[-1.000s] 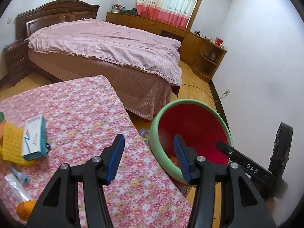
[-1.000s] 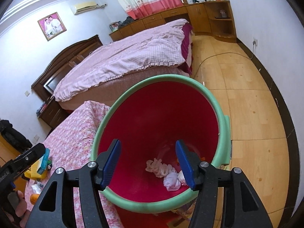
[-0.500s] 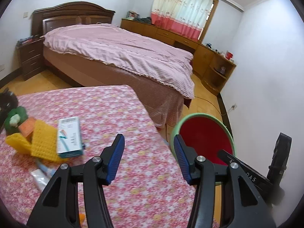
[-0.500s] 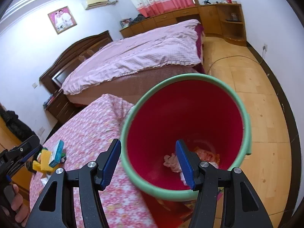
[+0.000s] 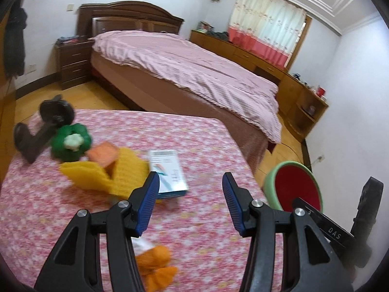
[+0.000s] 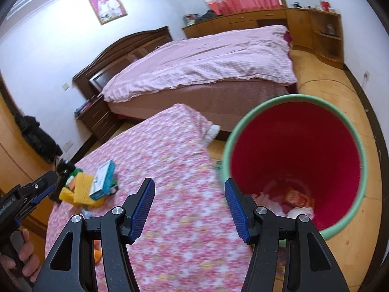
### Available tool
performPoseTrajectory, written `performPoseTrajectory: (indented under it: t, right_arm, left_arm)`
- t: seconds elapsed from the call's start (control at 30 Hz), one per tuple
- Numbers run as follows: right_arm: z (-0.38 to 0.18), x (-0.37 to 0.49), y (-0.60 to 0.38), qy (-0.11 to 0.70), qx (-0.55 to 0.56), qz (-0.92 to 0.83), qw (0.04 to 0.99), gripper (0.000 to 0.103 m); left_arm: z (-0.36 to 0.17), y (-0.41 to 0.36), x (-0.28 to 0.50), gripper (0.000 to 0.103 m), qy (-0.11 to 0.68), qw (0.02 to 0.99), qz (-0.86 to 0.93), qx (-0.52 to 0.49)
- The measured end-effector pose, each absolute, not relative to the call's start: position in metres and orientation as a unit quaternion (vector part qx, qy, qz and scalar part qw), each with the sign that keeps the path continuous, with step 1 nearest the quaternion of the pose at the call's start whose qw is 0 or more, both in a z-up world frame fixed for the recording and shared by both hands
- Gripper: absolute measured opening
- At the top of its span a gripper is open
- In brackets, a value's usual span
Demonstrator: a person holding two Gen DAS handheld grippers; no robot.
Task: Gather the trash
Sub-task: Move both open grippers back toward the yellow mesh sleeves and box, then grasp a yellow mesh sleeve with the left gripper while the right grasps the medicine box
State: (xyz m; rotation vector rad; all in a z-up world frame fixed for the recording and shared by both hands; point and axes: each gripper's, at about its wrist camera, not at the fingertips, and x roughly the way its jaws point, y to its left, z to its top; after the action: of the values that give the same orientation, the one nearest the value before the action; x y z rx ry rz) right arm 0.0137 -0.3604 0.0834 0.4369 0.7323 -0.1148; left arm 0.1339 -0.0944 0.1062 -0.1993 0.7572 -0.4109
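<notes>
Left wrist: yellow cloth (image 5: 102, 175) touches white box (image 5: 170, 172).

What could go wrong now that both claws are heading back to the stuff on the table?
The box lies against the yellow sponge, so the open left gripper could nudge or grab both. The items sit clustered, so the right gripper, also open and empty, might crowd the left one. The bin stands on the floor off the table's edge; a poor grip could drop trash beside it.
</notes>
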Motion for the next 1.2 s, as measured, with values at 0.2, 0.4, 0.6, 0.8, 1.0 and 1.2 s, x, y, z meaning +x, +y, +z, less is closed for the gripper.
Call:
performPoseTrajectory:
  t: [0.2, 0.4, 0.6, 0.8, 1.0, 1.2]
  right_arm:
    - [0.084, 0.026, -0.332, 0.361, 0.203, -0.035, 0.909, 0.061]
    - [0.091, 0.035, -0.308, 0.362, 0.195, -0.027, 0.911, 0.061]
    - [0.09, 0.047, -0.285, 0.365, 0.186, -0.008, 0.912, 0.061]
    - [0.084, 0.066, -0.261, 0.376, 0.182, 0.016, 0.909, 0.061]
    - [0.076, 0.087, -0.235, 0.389, 0.167, 0.043, 0.905, 0.061]
    - [0.06, 0.116, -0.21, 0.41, 0.146, 0.063, 0.898, 0.061]
  left_arm:
    - [0.1, -0.062, 0.138, 0.054, 0.368, 0.908, -0.171, -0.102]
    - [0.091, -0.033, 0.142, 0.054, 0.363, 0.917, -0.143, -0.087]
    - [0.079, -0.006, 0.149, 0.054, 0.371, 0.915, -0.128, -0.099]
    - [0.059, 0.002, 0.163, 0.054, 0.388, 0.907, -0.124, -0.106]
    - [0.04, 0.006, 0.185, 0.054, 0.41, 0.9, -0.111, -0.1]
    - [0.024, 0.012, 0.2, 0.054, 0.423, 0.89, -0.117, -0.121]
